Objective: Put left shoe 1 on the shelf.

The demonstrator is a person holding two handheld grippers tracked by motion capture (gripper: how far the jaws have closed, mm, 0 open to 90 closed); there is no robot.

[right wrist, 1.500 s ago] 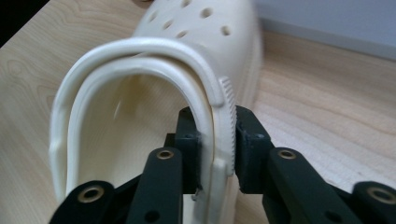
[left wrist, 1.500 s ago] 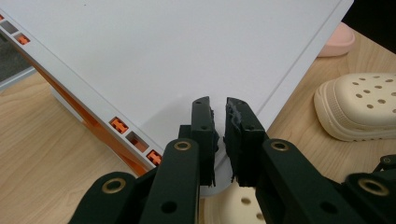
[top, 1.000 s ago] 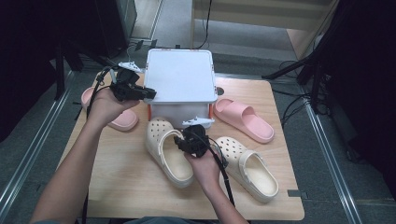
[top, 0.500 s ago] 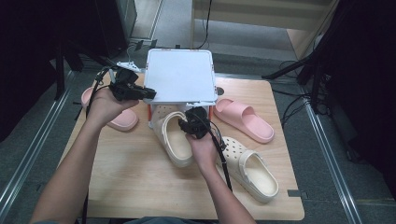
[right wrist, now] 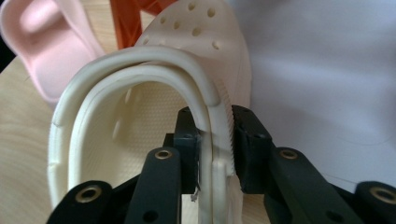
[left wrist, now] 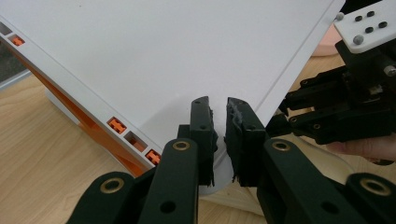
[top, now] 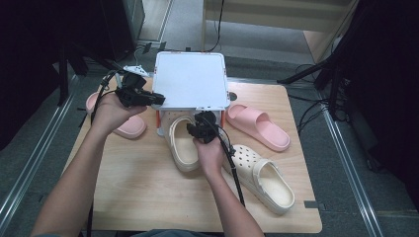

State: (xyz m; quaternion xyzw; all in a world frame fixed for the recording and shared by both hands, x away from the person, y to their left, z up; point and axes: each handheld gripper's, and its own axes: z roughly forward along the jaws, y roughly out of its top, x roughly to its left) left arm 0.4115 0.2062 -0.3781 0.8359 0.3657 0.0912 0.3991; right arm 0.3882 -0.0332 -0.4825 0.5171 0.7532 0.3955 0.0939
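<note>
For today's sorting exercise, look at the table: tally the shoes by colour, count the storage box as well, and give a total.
Cream clogs: 2, one with its toe under the raised box lid, one lying near the right front of the table.
Pink slides: 2, one at the left, one at the right.
White storage box: 1.
Total: 5.

The left forearm reaches in from the lower left, its hand gripping the left gripper, which points right and level. Its jaws stand almost together, a narrow gap between the fingers. The right forearm rises from the bottom centre; the right gripper points away from the person, its jaws having just been opening, something between them.
</note>
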